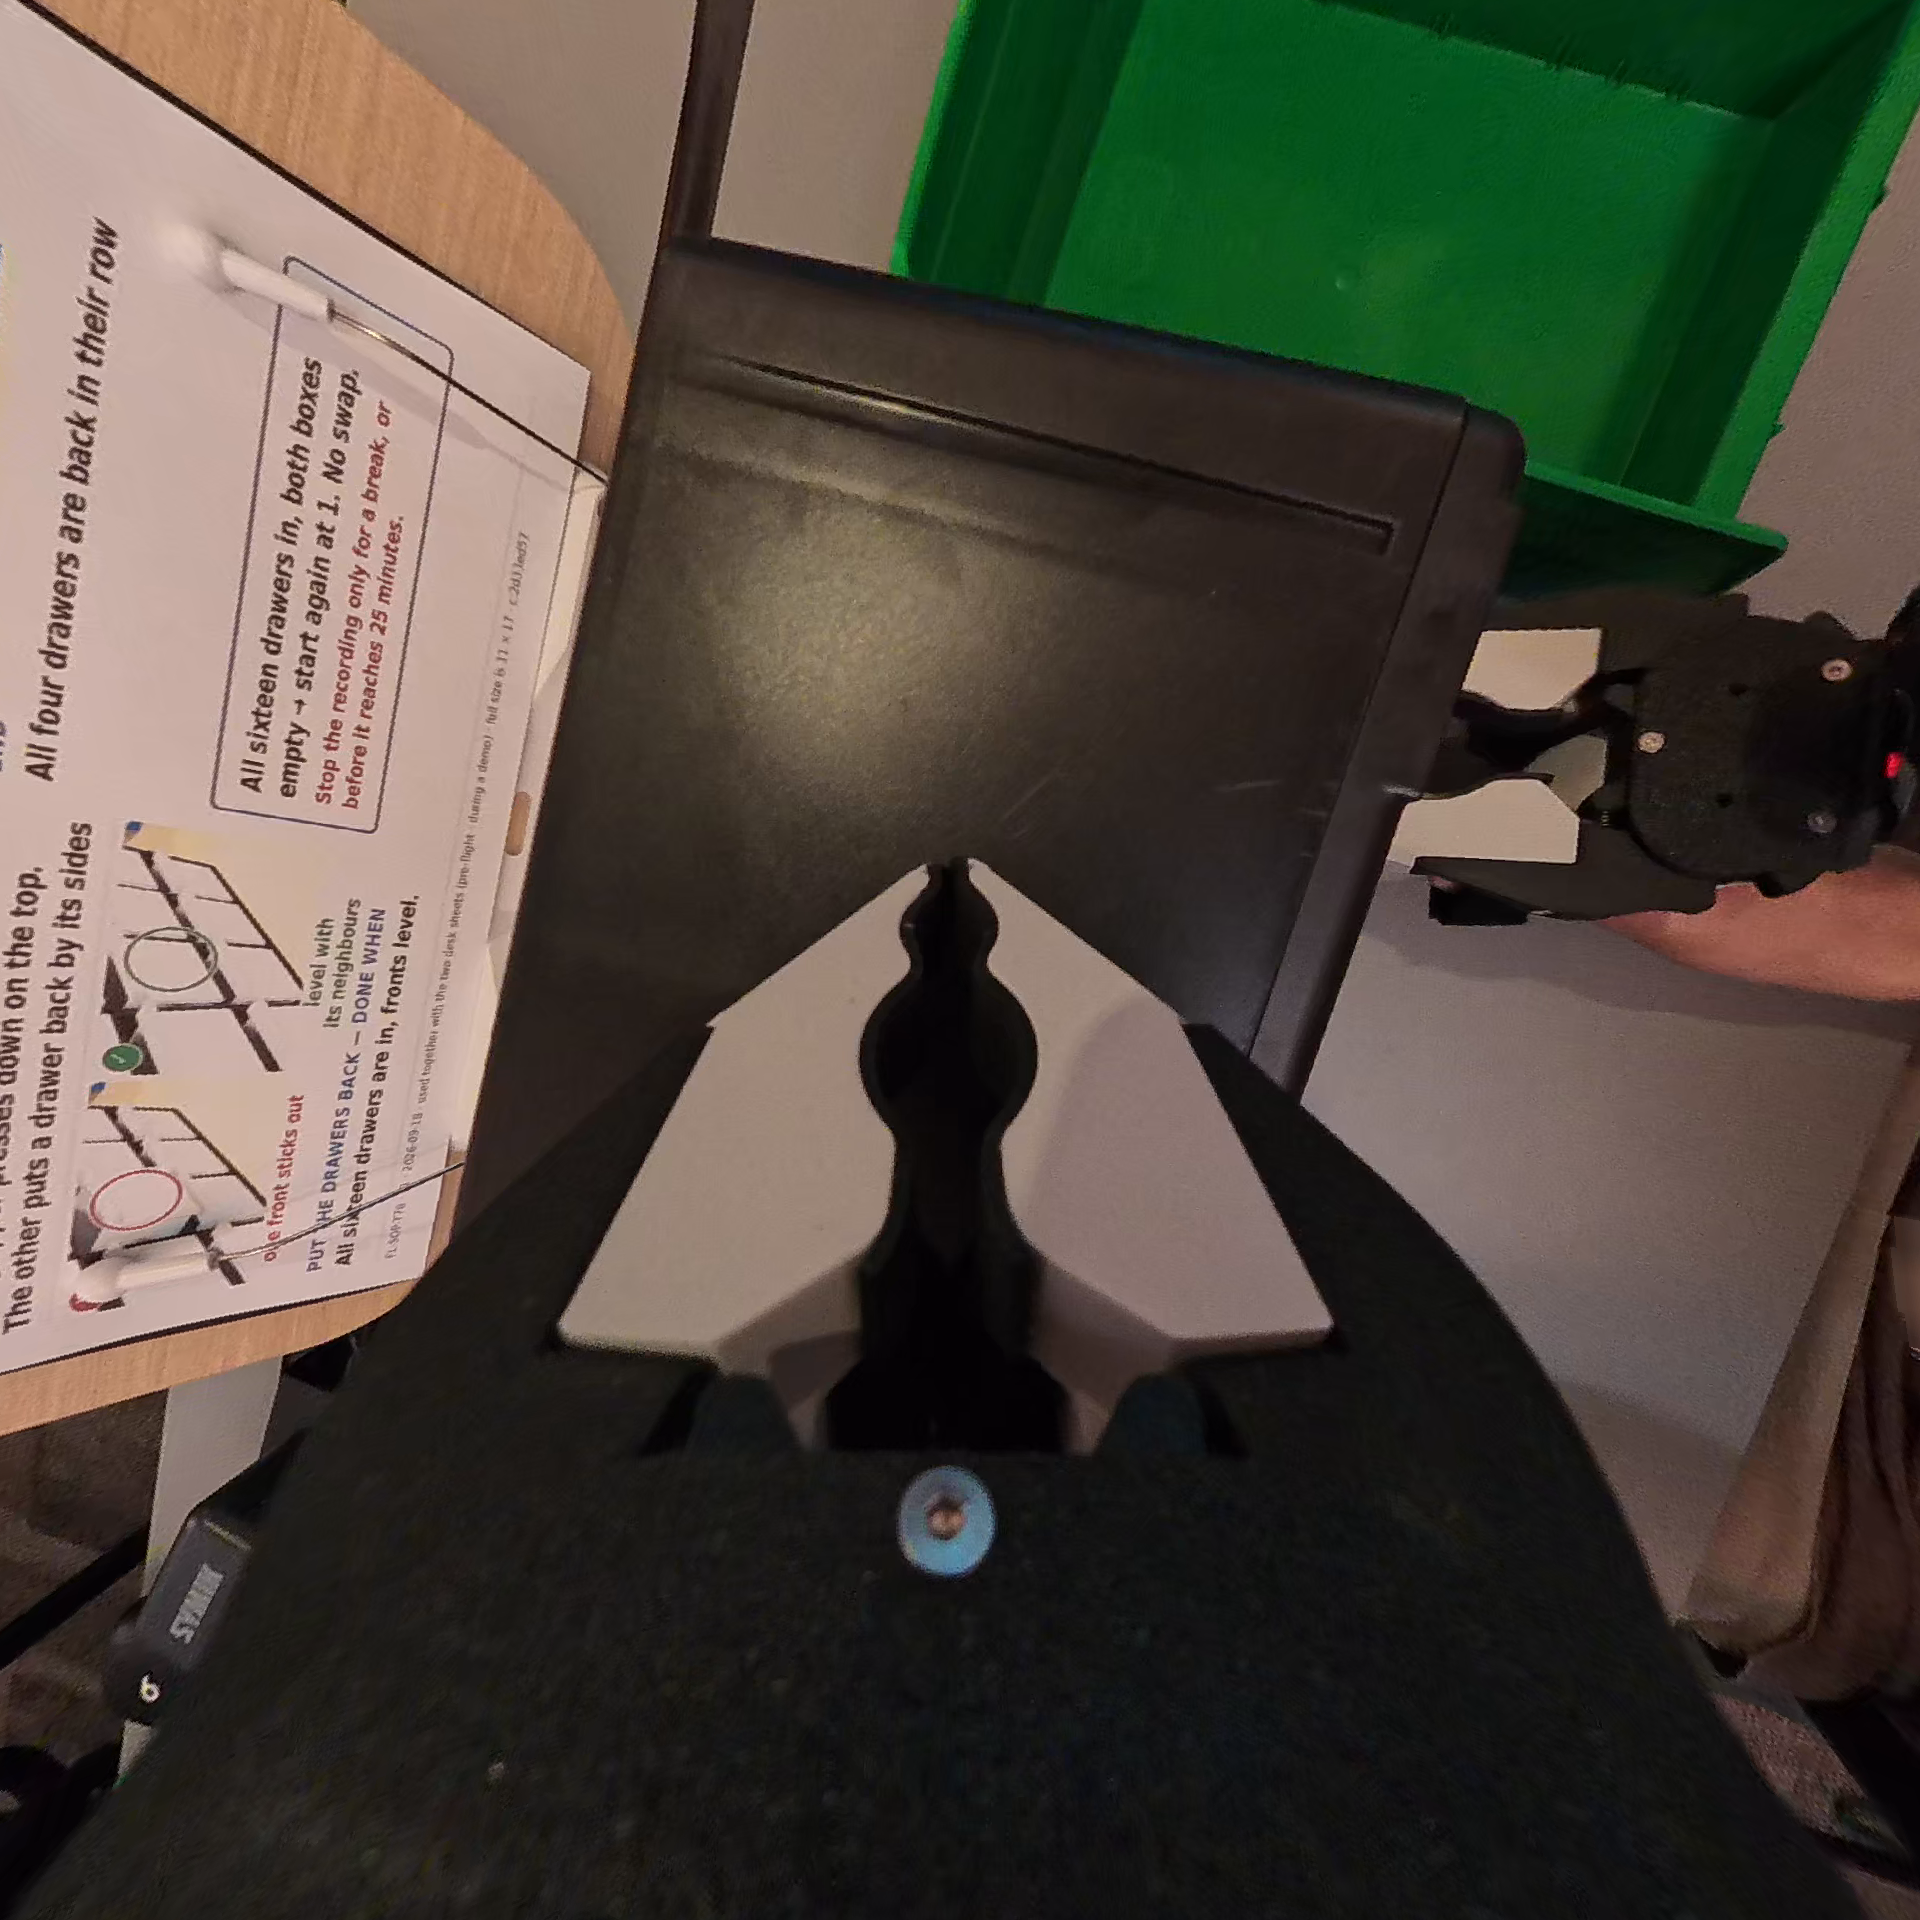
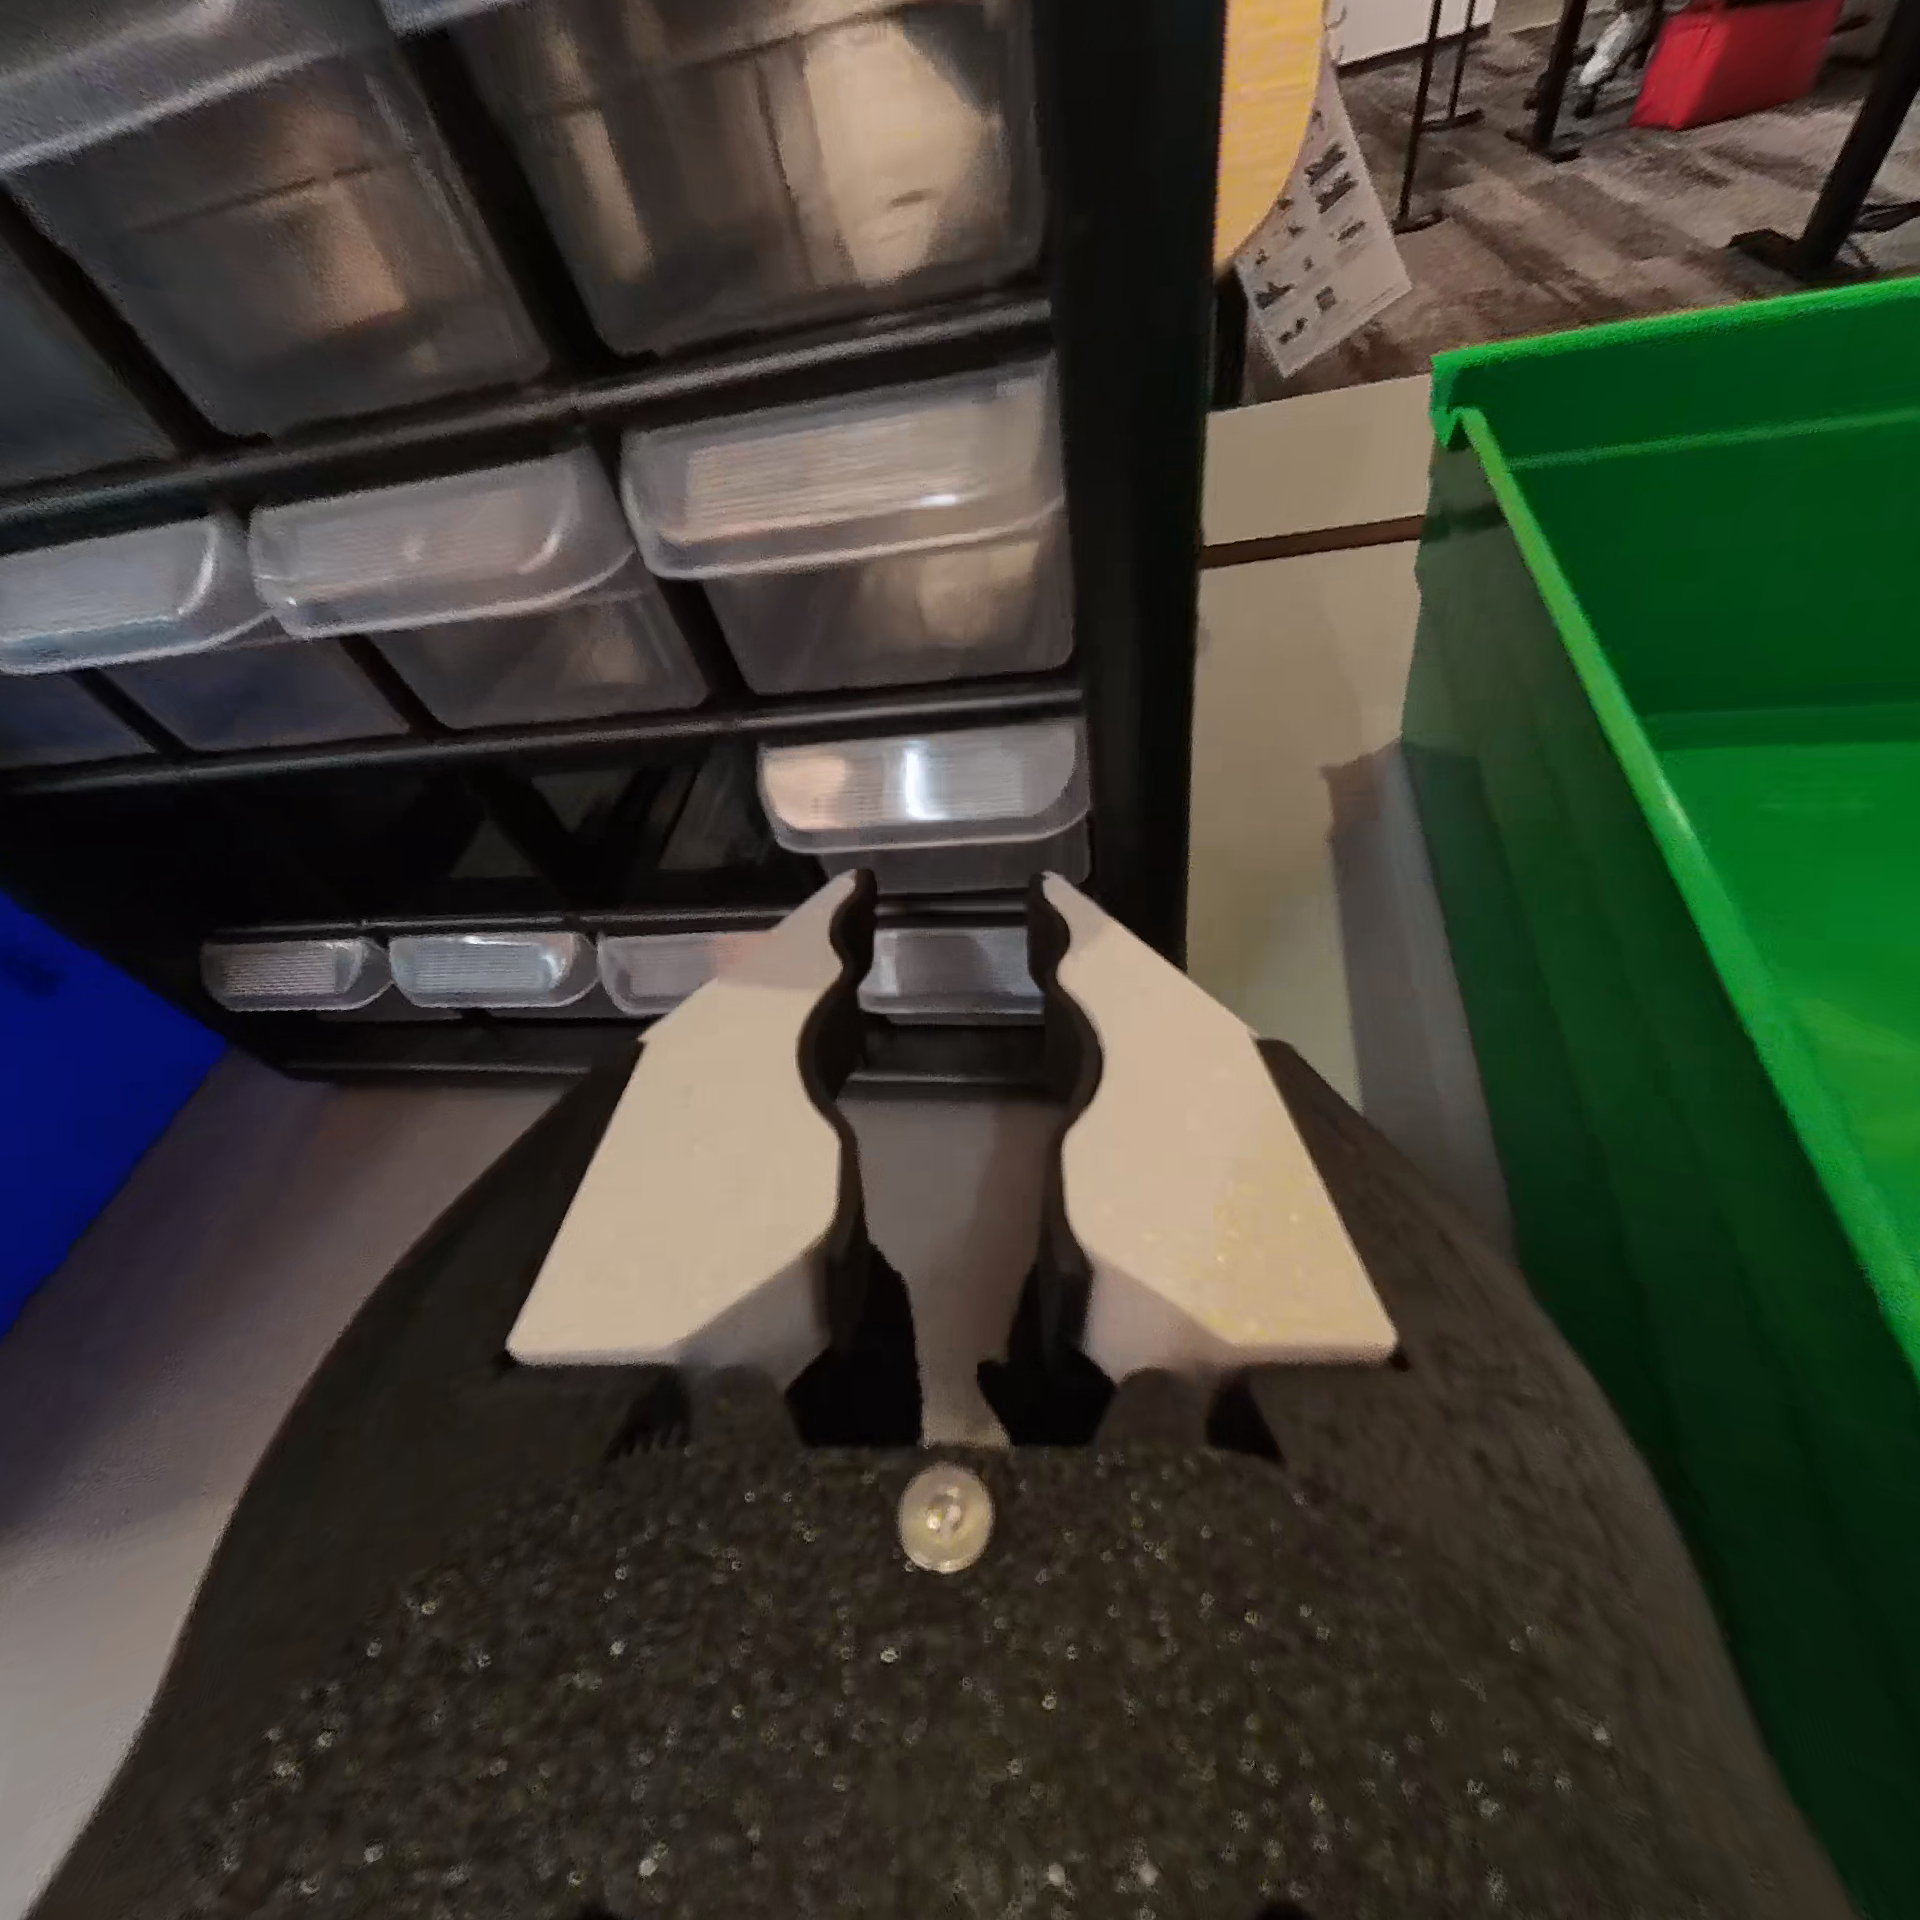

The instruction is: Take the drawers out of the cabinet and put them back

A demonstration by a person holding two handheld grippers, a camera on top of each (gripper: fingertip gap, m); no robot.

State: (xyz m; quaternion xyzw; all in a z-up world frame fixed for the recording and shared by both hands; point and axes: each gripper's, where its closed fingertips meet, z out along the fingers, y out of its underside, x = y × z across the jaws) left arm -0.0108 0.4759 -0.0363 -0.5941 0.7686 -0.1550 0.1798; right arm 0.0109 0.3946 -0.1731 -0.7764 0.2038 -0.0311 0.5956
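In the left wrist view my left gripper (image 1: pixel 951 873) is shut, its tips resting against the flat black top of the cabinet (image 1: pixel 987 665). My right gripper shows at the cabinet's right edge (image 1: pixel 1455 800), held by a hand. In the right wrist view my right gripper (image 2: pixel 951 888) is open and empty, right in front of the cabinet's drawer face (image 2: pixel 1132 520). Its tips sit just below a clear drawer (image 2: pixel 920 790) at the right end of a row whose other slots are empty and dark. Clear drawers fill the rows above (image 2: pixel 842 530) and below (image 2: pixel 478 968).
A green bin stands right of the cabinet (image 2: pixel 1714 831) and shows behind it in the left wrist view (image 1: pixel 1403 208). A blue bin (image 2: pixel 73 1101) is at the left. A printed instruction sheet (image 1: pixel 260 623) lies on a wooden table left of the cabinet.
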